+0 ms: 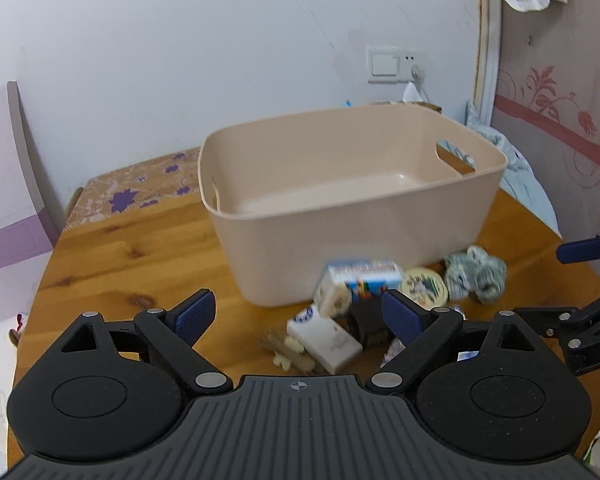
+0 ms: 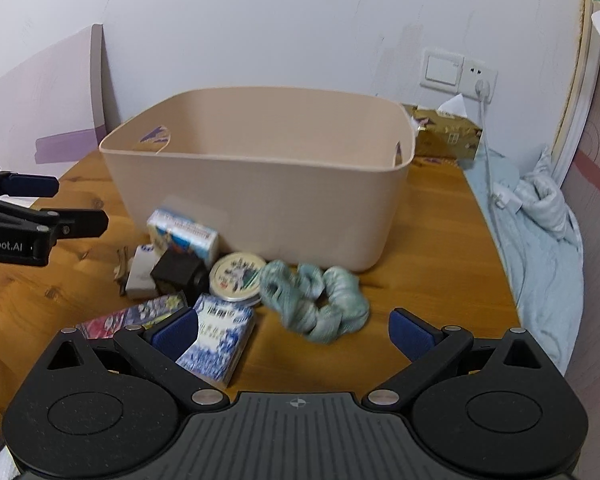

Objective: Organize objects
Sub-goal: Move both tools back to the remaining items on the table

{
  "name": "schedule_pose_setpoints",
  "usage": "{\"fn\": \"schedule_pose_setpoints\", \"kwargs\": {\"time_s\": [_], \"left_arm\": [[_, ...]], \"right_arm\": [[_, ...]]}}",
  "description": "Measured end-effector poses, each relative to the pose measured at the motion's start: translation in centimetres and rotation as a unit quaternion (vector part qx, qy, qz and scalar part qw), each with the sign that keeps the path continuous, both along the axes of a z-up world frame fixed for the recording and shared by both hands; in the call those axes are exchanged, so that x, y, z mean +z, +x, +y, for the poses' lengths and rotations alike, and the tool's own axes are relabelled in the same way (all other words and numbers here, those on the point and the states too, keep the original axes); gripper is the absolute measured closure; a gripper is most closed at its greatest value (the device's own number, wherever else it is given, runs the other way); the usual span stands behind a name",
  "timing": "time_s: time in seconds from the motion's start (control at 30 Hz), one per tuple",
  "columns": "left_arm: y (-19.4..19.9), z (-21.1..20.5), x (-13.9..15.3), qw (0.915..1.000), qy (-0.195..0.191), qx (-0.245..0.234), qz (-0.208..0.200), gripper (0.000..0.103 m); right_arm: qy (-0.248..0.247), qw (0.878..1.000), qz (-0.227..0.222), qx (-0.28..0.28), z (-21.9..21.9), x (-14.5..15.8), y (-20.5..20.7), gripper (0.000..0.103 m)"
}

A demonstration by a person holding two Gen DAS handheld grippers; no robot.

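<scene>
A beige plastic bin (image 1: 364,240) (image 2: 260,208) with cut-out handles stands on the wooden table, nothing visible inside. In front of it lies a small pile: a blue-and-white carton (image 1: 360,280) (image 2: 184,236), a white box (image 1: 326,338) (image 2: 142,270), a black box (image 1: 366,316) (image 2: 178,274), a round tin (image 1: 424,286) (image 2: 236,276), a green scrunchie (image 1: 476,274) (image 2: 316,302), a blue card pack (image 2: 216,340). My left gripper (image 1: 298,318) hangs open above the white box. My right gripper (image 2: 294,332) is open, just short of the scrunchie.
The wooden table (image 1: 140,256) ends near a white wall with a socket (image 1: 392,66). A gold tissue box (image 2: 444,136) stands behind the bin. Pale blue bedding (image 2: 540,216) lies off the table's right edge. A purple-flowered cloth (image 1: 140,192) covers the far left corner.
</scene>
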State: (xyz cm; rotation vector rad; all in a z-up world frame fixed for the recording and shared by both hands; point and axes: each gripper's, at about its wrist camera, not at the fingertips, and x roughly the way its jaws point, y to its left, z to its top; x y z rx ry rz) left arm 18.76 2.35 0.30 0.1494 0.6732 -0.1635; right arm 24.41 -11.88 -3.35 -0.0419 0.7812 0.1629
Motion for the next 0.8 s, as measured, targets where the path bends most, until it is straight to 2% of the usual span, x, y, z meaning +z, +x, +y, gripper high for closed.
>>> {"fn": "schedule_pose_setpoints", "kwargs": {"time_s": [0.2, 0.5, 0.8], "left_arm": [[-0.8, 0.0, -1.4, 0.9999, 0.005, -0.002, 0.009, 0.011], [-1.8, 0.0, -3.3, 0.9996, -0.007, -0.004, 0.025, 0.011], [-2.4, -0.3, -4.7, 0.9991, -0.005, -0.022, 0.036, 0.011]], "right_arm": [[-0.004, 1.000, 0.010, 0.008, 1.1, -1.6, -0.5, 0.000], [-0.029, 0.999, -0.007, 0.028, 2.6, -3.2, -1.6, 0.000], [-0.016, 1.000, 0.000, 0.023, 2.8, -4.5, -1.6, 0.000]]}}
